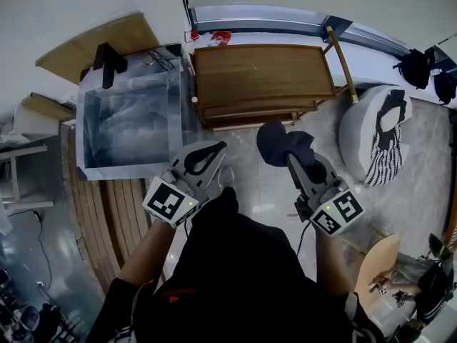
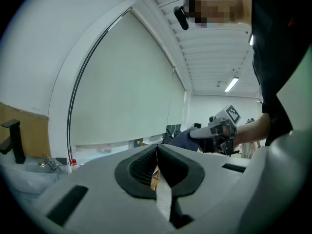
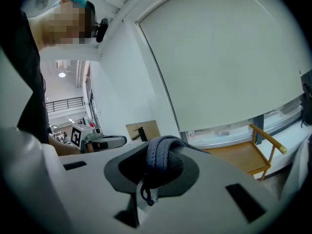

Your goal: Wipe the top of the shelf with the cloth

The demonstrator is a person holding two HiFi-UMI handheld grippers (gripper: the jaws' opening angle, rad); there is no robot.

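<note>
The wooden shelf (image 1: 263,73) stands ahead of me, its bare brown top facing up; part of it shows as the shelf (image 3: 243,156) in the right gripper view. My right gripper (image 1: 294,157) is shut on a dark blue-grey cloth (image 1: 282,143), held in the air just in front of the shelf. In the right gripper view the cloth (image 3: 163,161) is bunched between the jaws. My left gripper (image 1: 213,152) hangs to the left at the same height, shut and holding nothing. In the left gripper view its jaws (image 2: 157,162) meet with nothing between them.
A clear plastic bin (image 1: 132,123) sits left of the shelf. A white beanbag with a striped cloth (image 1: 378,138) lies to the right. A wooden pole (image 1: 343,64) leans at the shelf's right end. Wooden slats (image 1: 100,220) lie at the lower left, a wooden stool (image 1: 377,266) at the lower right.
</note>
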